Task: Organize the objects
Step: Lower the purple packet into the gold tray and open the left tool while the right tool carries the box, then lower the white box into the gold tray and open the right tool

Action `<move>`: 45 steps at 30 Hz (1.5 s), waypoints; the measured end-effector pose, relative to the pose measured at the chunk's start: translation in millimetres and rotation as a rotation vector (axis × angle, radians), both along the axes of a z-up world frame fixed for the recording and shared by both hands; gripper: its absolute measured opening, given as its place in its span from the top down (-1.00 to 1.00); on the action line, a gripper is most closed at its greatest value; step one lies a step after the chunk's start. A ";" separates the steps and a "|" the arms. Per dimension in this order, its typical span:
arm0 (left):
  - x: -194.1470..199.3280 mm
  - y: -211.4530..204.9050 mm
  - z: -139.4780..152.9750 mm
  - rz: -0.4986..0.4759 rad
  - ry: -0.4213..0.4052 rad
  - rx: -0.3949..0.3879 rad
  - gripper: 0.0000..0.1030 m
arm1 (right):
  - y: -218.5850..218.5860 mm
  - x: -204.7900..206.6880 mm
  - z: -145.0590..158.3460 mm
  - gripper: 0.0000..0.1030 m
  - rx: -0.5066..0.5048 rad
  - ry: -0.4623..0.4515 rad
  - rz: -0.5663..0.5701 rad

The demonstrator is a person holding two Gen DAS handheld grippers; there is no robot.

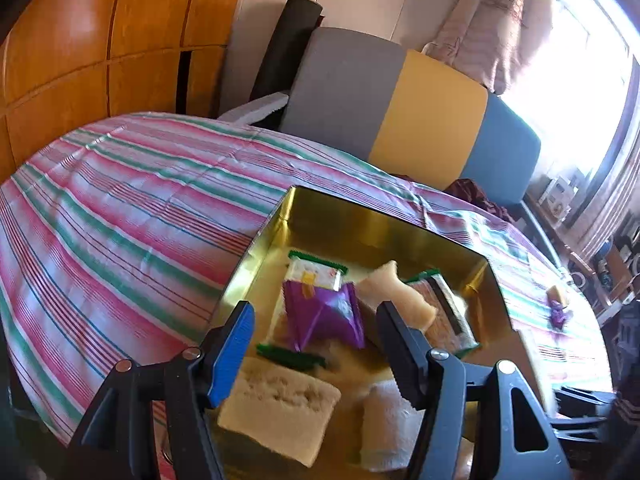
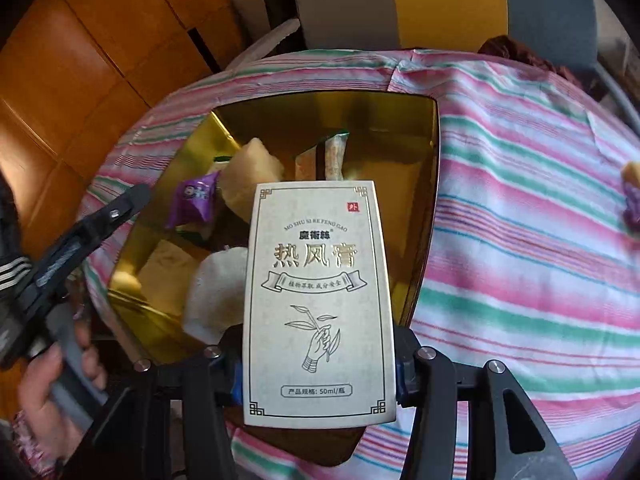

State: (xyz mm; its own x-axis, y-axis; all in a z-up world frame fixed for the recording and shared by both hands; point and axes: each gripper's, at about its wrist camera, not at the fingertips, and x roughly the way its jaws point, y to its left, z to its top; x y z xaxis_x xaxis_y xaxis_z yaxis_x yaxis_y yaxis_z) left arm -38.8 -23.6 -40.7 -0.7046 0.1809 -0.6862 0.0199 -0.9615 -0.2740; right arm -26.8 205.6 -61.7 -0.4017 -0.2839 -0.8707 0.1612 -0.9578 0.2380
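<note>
Carton (image 2: 318, 304) lettered "MO SHU SI RE FENG GAO" – "50ml", gripped by right gripper (image 2: 320, 368), left gripper (image 1: 316, 344) spread, empty – over gold tin (image 1: 360, 216).

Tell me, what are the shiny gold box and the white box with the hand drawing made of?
The gold box looks like metal, probably tin: its walls are glossy and mirror the snacks inside. The white box, clamped in the right tool, looks like matte cardboard: flat faces, crisp edges, with metallic-looking printed letters and a line drawing. I can't be certain from looks alone.
</note>
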 end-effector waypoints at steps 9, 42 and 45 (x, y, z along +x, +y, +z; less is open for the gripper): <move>8.4 -6.1 10.5 0.010 0.022 0.024 -0.24 | -18.5 -21.7 -4.2 -0.01 0.173 0.041 -0.021; 14.9 -1.3 8.6 0.001 0.010 0.012 -0.24 | 14.7 -14.6 10.2 -0.40 -0.080 0.095 -0.158; 13.1 5.0 5.8 -0.012 -0.003 0.015 -0.24 | 20.3 -2.9 21.7 -0.51 -0.060 0.140 -0.172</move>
State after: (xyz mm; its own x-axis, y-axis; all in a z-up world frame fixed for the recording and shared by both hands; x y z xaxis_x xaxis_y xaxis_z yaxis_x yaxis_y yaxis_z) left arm -25.7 -18.6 -34.9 -0.7002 0.1997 -0.6855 0.0089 -0.9576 -0.2881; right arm -29.6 225.9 -40.0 -0.5647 -0.2504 -0.7864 0.0322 -0.9588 0.2822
